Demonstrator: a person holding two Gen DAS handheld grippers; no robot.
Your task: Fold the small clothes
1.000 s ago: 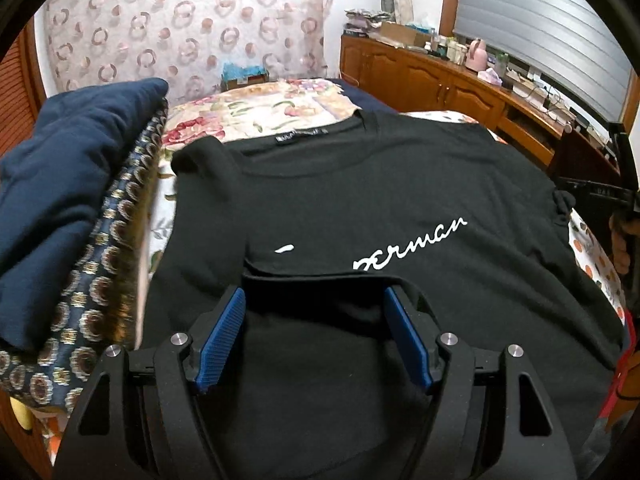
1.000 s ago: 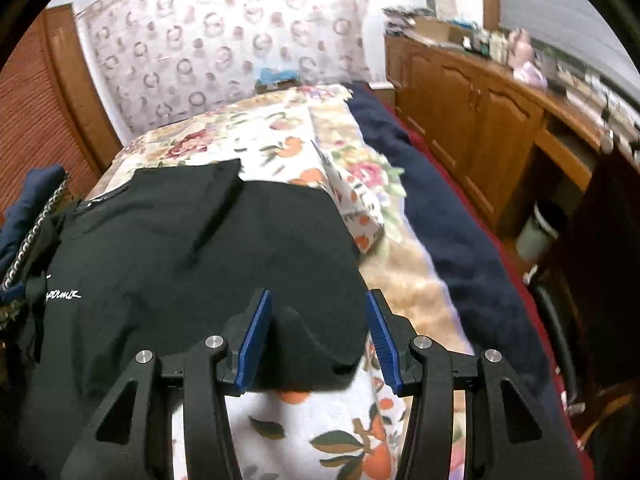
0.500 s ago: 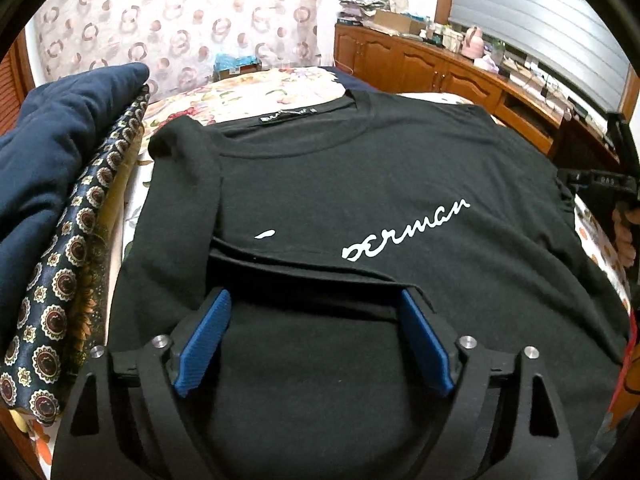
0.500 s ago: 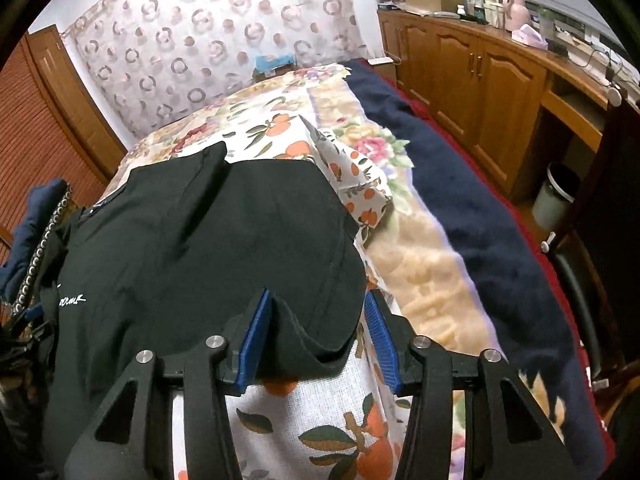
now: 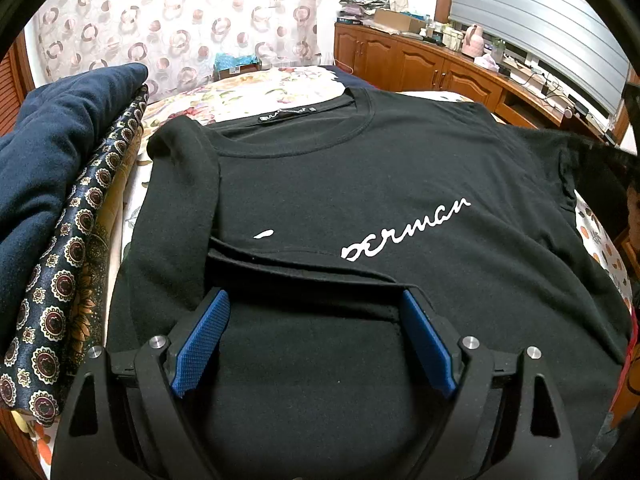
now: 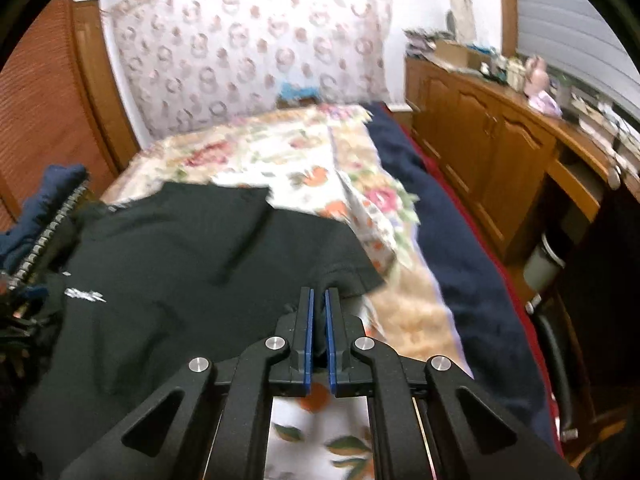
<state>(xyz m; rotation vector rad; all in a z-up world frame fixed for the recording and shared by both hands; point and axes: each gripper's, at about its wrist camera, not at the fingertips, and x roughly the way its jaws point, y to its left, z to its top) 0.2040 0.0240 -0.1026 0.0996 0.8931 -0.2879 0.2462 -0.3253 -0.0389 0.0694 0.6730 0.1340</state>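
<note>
Blue-padded jaws of the right gripper [image 6: 317, 300] are pinching together on the edge of the right sleeve [image 6: 344, 276] of a black T-shirt [image 6: 192, 264], a nub of dark cloth bunching up between the pads. That grip makes sense for folding: the sleeve is sticking out past the shirt's body over the floral bedspread [image 6: 280, 160], and taking it at the hem probably gives a handle for carrying it inward. The right-wrist view is smeared, so how much cloth is caught is hard to tell.

On the other side, the left gripper [image 5: 316, 312] is standing with its jaws wide apart, nothing pressing on its blue pads [image 5: 202, 340] — it is hovering just above the T-shirt [image 5: 380, 184]. Ahead of its fingers the left sleeve [image 5: 188, 184] is already lying folded in over the chest, its hem crossing the white script lettering [image 5: 404, 232] and hiding the first letters. The open jaws suggest that this side is done.

Further out, the shirt is lying face up across the bed, collar label [image 5: 286, 114] toward the headboard. A stack of folded textiles — a navy garment [image 5: 56, 152] over a medallion-patterned cloth [image 5: 68, 264] — is sitting just beside the shirt's left edge, likely the finished pile.
</note>
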